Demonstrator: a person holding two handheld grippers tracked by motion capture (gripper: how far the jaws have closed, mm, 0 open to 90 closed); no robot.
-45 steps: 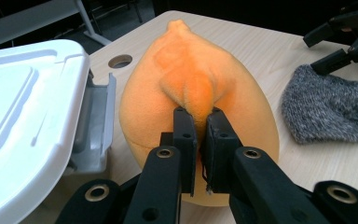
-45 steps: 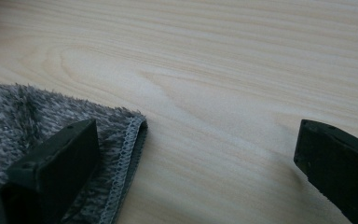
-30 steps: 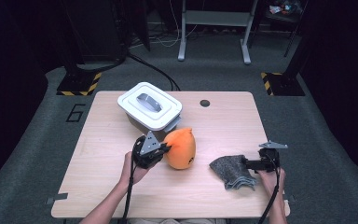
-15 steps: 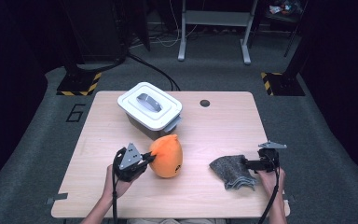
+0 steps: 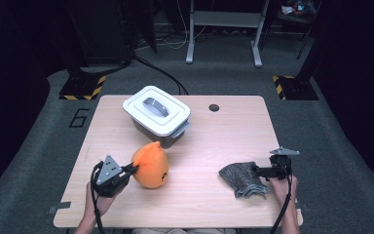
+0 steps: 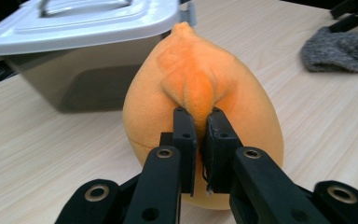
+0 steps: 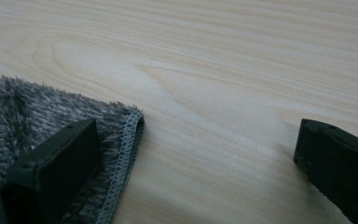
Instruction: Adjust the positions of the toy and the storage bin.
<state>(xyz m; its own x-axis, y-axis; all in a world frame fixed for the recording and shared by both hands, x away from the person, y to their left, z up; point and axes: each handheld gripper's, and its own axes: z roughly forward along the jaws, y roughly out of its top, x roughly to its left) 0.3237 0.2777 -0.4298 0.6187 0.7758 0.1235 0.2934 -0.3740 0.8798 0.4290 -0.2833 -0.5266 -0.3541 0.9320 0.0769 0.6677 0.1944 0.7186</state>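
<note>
An orange plush toy [image 5: 152, 165], pear-shaped with a pointed top, sits on the wooden table [image 5: 209, 141] at the near left. My left gripper [image 5: 133, 169] is shut on a fold of its fabric [image 6: 193, 88], and its jaws [image 6: 199, 122] pinch that fold tight. A folded grey fuzzy cloth [image 5: 241, 178] lies at the near right. Beside it my right gripper [image 5: 256, 171] stands open. In the right gripper view one jaw rests over the cloth's stitched edge [image 7: 121, 154] and the other is over bare wood, so the gripper [image 7: 191, 154] holds nothing.
A grey bin with a white handled lid [image 5: 157, 112] stands behind the plush, close to it [image 6: 74, 32]. A small round hole [image 5: 214, 107] sits near the table's far edge. The cloth [image 6: 340, 46] shows far right in the left gripper view.
My left gripper has dragged the orange plush toward the left and a little nearer the table's front edge. The right gripper and the cloth have stayed put.
</note>
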